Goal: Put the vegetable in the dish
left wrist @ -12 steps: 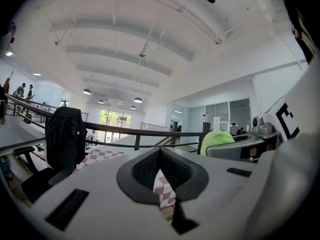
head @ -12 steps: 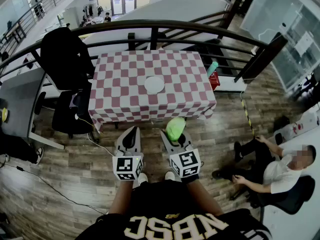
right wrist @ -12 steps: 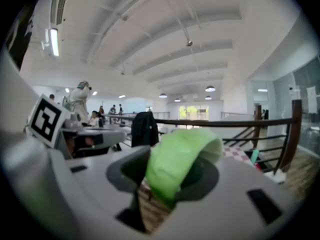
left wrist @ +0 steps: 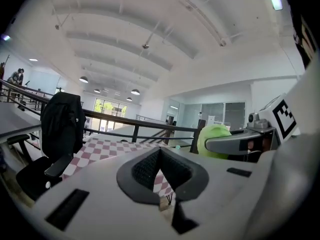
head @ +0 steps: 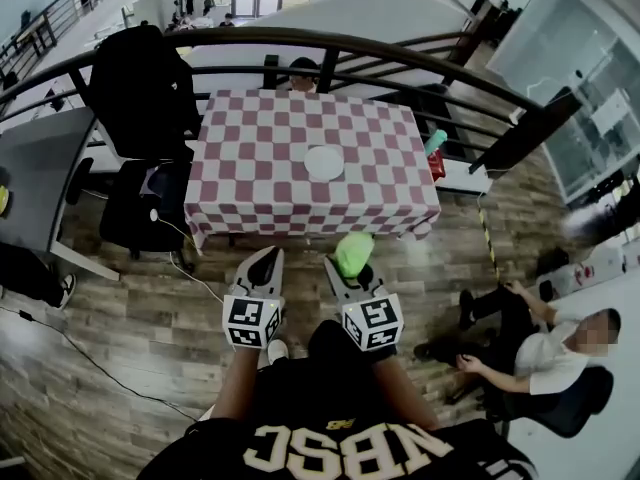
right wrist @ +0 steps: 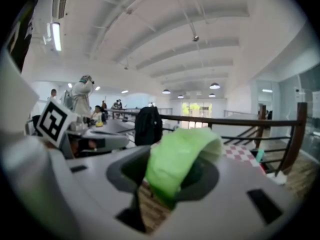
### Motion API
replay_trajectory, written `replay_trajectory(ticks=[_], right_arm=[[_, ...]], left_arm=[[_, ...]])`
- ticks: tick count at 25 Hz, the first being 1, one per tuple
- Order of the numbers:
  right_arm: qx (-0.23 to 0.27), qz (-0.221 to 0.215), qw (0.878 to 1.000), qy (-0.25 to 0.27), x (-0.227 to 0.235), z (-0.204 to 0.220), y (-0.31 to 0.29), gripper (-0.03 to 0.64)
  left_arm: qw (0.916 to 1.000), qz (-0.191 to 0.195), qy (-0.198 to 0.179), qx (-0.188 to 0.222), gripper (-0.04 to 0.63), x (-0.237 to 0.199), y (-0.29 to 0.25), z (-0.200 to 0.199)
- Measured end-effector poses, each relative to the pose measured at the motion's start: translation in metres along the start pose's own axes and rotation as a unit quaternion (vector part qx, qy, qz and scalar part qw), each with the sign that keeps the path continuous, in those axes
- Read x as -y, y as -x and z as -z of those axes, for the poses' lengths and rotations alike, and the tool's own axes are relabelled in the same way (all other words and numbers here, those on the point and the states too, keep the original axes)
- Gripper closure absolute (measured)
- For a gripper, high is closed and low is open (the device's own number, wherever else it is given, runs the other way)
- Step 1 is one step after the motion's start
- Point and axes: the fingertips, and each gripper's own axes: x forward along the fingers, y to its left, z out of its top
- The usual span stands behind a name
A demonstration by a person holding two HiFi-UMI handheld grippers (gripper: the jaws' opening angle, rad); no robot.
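- Head view: your left gripper (head: 266, 260) is pinched shut and empty. Your right gripper (head: 349, 265) clamps the green vegetable (head: 352, 252), held short of the checkered table (head: 250, 173). The white dish (head: 323, 162) sits mid-table, well apart from it.
- Left gripper view: jaws together, nothing between.
- Right gripper view: jaws partly apart, pressing on the green vegetable (right wrist: 175, 164).
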Motion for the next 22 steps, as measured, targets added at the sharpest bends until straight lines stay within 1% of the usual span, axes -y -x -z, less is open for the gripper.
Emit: replay_trajectory(ticks=[4,7,9,11,14,17,20,22], right_arm=[[-0.013,-0.004,1.000,-0.019,0.001,0.008,-0.019,0.456],[-0.018,-0.023,0.999,-0.035,0.006,0.013,-0.048,0.456],[-0.022,-0.038,0.998,-0.049,0.016,0.015,-0.077,0.456],[-0.021,-0.053,0.996,-0.061,0.030,0.010,-0.110,0.456],[0.001,-0.067,0.995,-0.074,0.060,-0.015,-0.159,0.456],[0.034,-0.074,0.994,-0.076,0.103,-0.050,-0.197,0.456],[0.051,-0.075,0.993,-0.078,0.143,-0.070,-0.230,0.456],[0.050,-0.069,0.993,-0.085,0.173,-0.075,-0.247,0.456]], left_arm=[[0.9996,-0.009,0.006,-0.026,0.577,-0.016,-0.004,0.016],[0.9988,-0.027,0.013,-0.039,0.577,-0.034,-0.016,0.021],[0.9982,-0.032,0.010,-0.049,0.577,-0.046,-0.035,0.024],[0.9979,-0.031,-0.002,-0.056,0.577,-0.057,-0.061,0.021],[0.9977,-0.029,-0.030,-0.054,0.577,-0.070,-0.108,-0.001],[0.9973,-0.031,-0.055,-0.036,0.577,-0.077,-0.161,-0.034],[0.9966,-0.050,-0.064,-0.017,0.577,-0.090,-0.202,-0.058],[0.9961,-0.057,-0.066,-0.015,0.577,-0.095,-0.231,-0.065]])
